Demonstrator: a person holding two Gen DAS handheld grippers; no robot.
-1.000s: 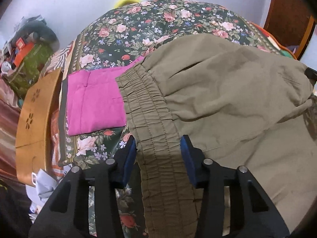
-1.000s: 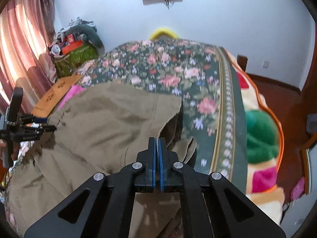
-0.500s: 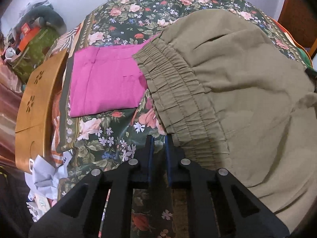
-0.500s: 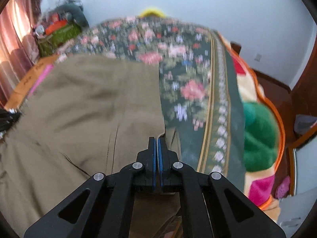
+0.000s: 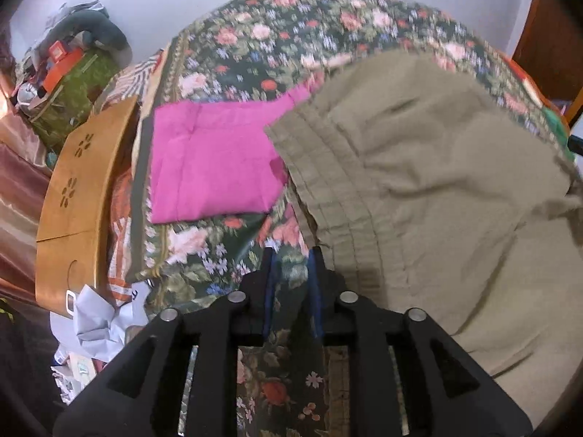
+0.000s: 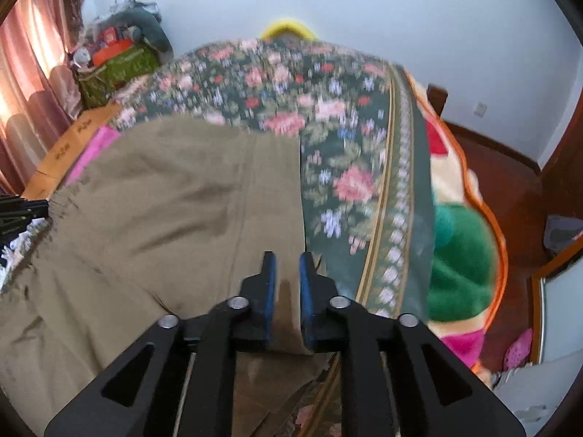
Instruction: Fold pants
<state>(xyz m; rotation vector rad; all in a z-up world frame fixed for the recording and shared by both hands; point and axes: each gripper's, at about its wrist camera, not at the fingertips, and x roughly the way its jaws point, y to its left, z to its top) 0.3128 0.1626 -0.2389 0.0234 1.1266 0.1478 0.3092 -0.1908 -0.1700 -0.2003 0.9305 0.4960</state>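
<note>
Left wrist view: your left gripper [image 5: 291,273] has jaws slightly apart, empty, just beside the waistband of the khaki pants [image 5: 437,182] spread on the bed [image 5: 255,36]. Right gripper [image 6: 288,280] also apart, empty, over the pants. Likely btwn folds; next, regrip an edge. No legible writing.

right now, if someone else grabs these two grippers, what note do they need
Left gripper: open, empty, over the floral bedspread just left of the elastic waistband.
Right gripper: open, empty, above the right edge of the olive pants.
The olive pants lie spread on the bed, wrinkled, their waistband overlapping a folded pink garment.
Done: at least one fold seems made; neither gripper holds the cloth.
Left: probably smooth the wrinkles, then regrip and fold again.
</note>
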